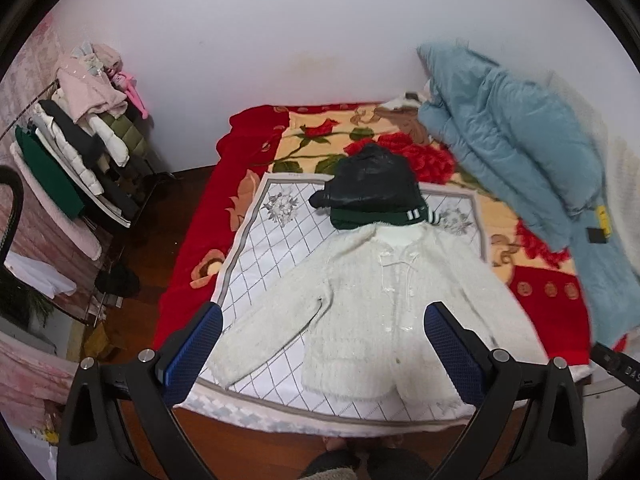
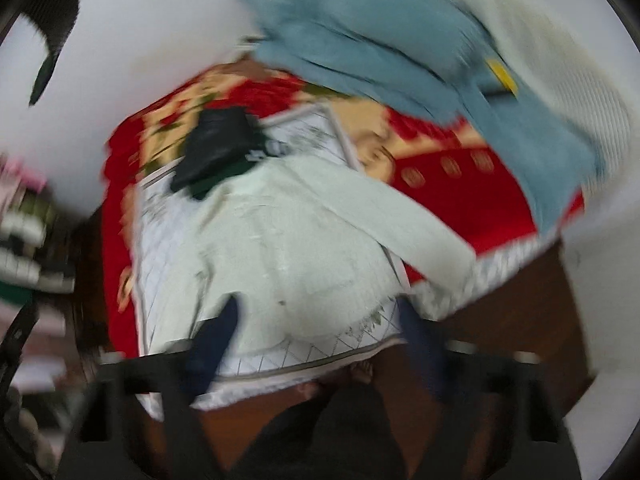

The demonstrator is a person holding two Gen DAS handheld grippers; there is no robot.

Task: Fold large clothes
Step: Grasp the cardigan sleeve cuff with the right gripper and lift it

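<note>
Blue-padded fingers (image 1: 452, 346) of the left gripper (image 1: 322, 340) stand spread wide and empty above the white fuzzy cardigan (image 1: 360, 304), which lies face up, sleeves out, on the gridded mat (image 1: 264, 248) at the bed's near edge, seemingly laid flat for folding. Both grippers angle steeply downward. Through blur, the right gripper (image 2: 316, 340) also looks parted, holding nothing, over the hem.

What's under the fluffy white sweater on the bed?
The white sweater lies on a white sheet with a grid pattern, spread over a red flowery blanket. The part of the sheet right beneath the sweater is covered.
</note>
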